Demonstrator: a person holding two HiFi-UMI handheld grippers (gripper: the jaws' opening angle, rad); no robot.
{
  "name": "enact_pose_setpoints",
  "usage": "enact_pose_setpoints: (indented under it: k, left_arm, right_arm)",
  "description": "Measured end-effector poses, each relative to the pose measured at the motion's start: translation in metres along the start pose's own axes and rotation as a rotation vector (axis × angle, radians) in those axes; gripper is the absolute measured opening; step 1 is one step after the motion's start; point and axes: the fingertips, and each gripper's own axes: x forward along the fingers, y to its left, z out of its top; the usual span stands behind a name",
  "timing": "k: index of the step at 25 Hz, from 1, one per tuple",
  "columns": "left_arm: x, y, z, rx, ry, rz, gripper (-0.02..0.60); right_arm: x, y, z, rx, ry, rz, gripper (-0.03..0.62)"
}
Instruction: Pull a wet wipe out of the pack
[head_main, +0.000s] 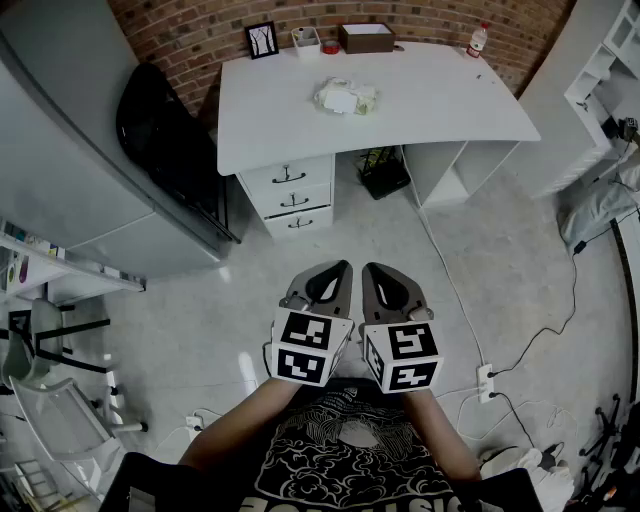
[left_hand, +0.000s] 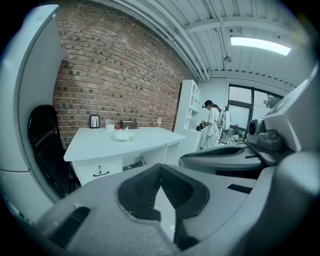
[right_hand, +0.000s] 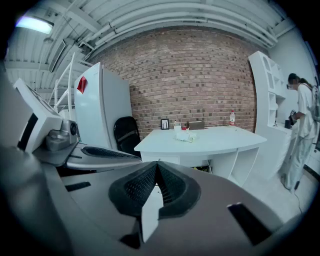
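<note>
Head view: the grey left gripper and grey right gripper hang side by side over the floor, well apart from the crumpled white wet-wipe pack on the white counter. Left gripper view: jaws clenched, empty. Right gripper view: jaws likewise clenched, empty.

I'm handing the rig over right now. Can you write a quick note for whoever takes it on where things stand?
Left gripper: jaws together, empty, held low in front of the body.
Right gripper: jaws together, empty, close beside the left.
Wet wipe pack: lies on the white desk, across open floor from both grippers, untouched.
Done: nothing yet.
Left: approach the desk, probably steady the pack with one gripper, then pull a wipe out with the other.
</note>
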Motion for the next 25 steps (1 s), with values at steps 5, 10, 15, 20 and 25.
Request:
enact_pose_setpoints:
  k: [5,10,15,20,25]
  left_arm:
    - [-0.001,0.014,0.002,-0.002,0.001,-0.008,0.011]
    - [-0.003,0.031,0.002,-0.014,0.001,-0.006,0.011]
    - [0.0,0.043,0.008,-0.005,-0.01,-0.007,0.011]
    - [0.011,0.051,0.013,-0.003,-0.011,-0.006,0.011]
    - [0.029,0.059,0.021,-0.006,-0.013,0.0,0.011]
  right_arm:
    - [0.01,0.009,0.007,-0.006,-0.012,-0.006,0.017]
    - [0.021,0.018,0.011,0.001,-0.012,-0.009,0.018]
    - [0.033,0.024,0.014,0.0,-0.011,-0.002,0.018]
    - [0.048,0.017,0.02,0.021,-0.015,0.006,0.018]
    - [0.064,0.009,0.027,0.025,-0.025,0.02,0.018]
